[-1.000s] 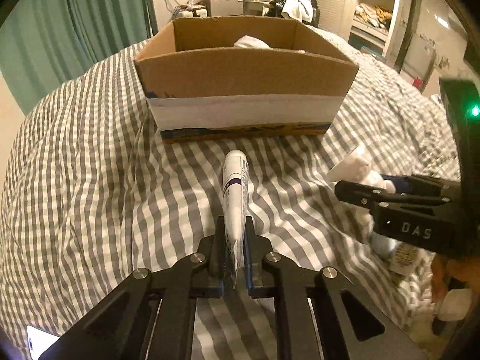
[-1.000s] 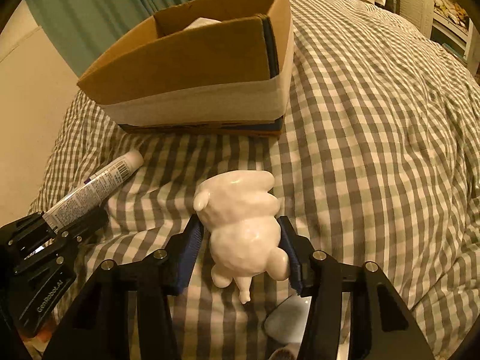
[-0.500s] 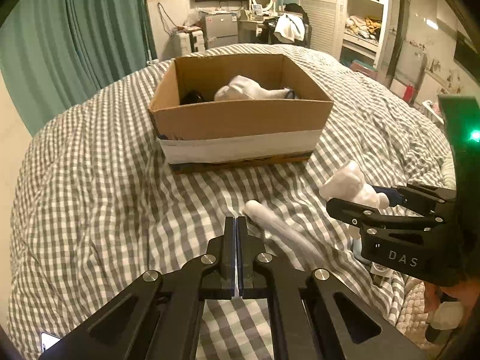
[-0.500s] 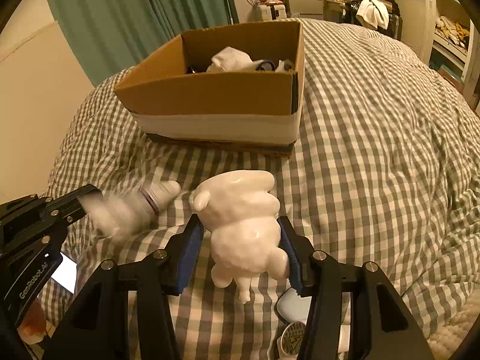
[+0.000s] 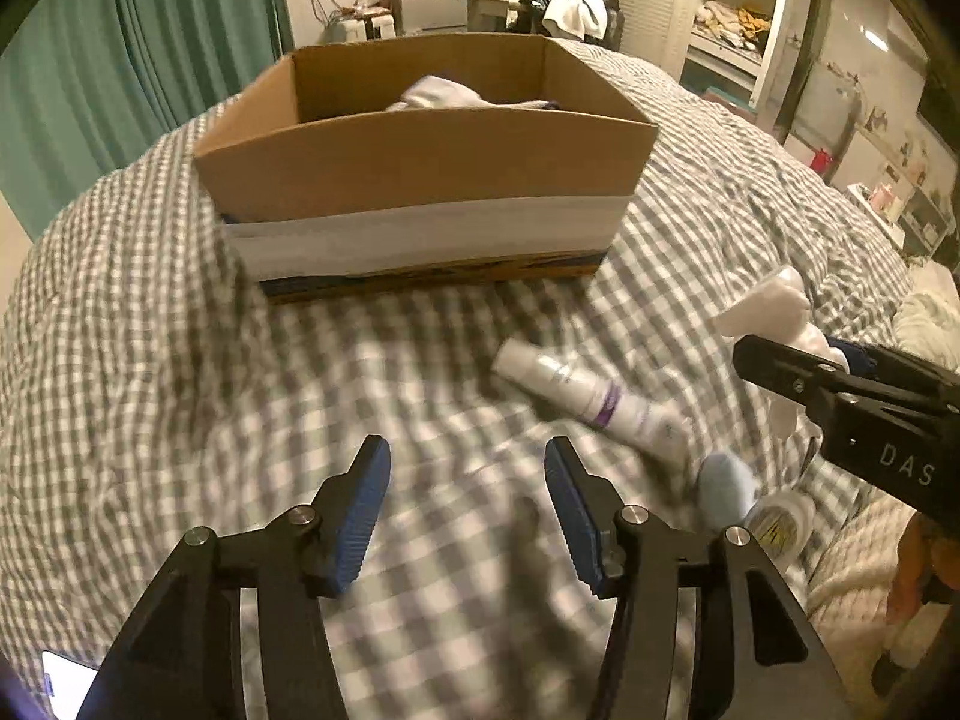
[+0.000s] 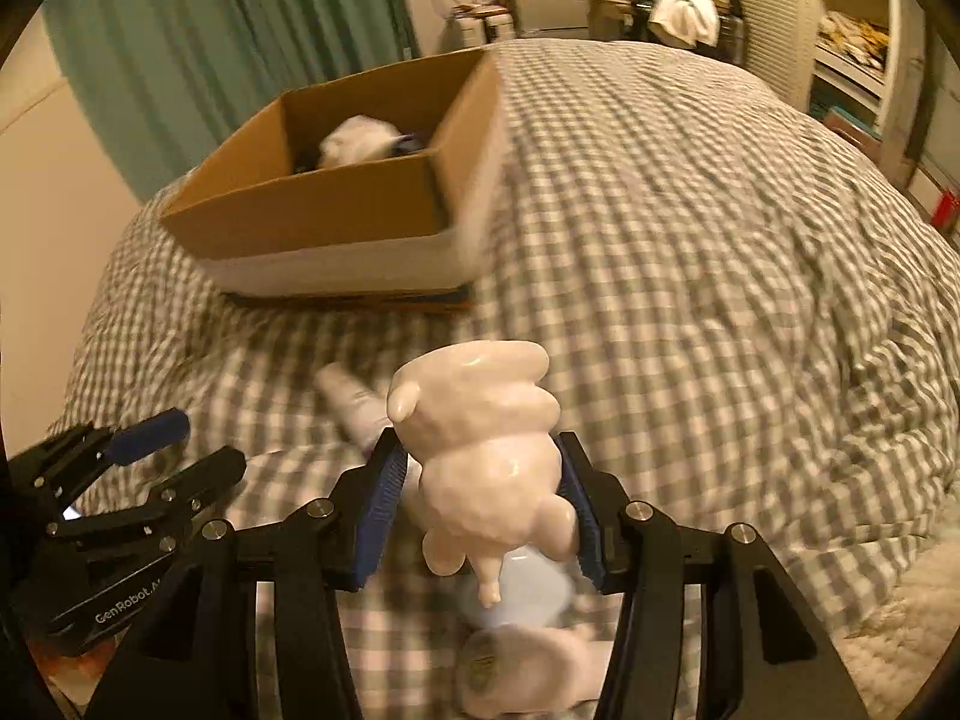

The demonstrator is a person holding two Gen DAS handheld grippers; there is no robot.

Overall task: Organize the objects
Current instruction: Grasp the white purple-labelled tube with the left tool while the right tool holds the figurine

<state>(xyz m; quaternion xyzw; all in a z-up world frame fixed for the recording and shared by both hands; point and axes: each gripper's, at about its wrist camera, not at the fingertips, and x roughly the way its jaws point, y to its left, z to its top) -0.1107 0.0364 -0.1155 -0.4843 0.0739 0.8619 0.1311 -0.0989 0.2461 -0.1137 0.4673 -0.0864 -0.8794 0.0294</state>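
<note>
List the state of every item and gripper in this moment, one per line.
left gripper: open, empty, over the bed.
right gripper: shut on the white figurine, held off the bed.
white tube: lying loose on the checked bedcover, apart from both grippers.
cardboard box: open-topped, white cloth inside.
round tin: lying on the bed near the tube.

Warm, dim indoor light tints both views yellow-orange. Heavy fisheye bending curves the far room, and black vignette fills the corners. Motion blur smears the checked bedspread [image 5: 150,360] nearby and the cardboard box [image 6: 336,204] in the right wrist view. A soft glare shines on the white figurine [image 6: 486,450].
</note>
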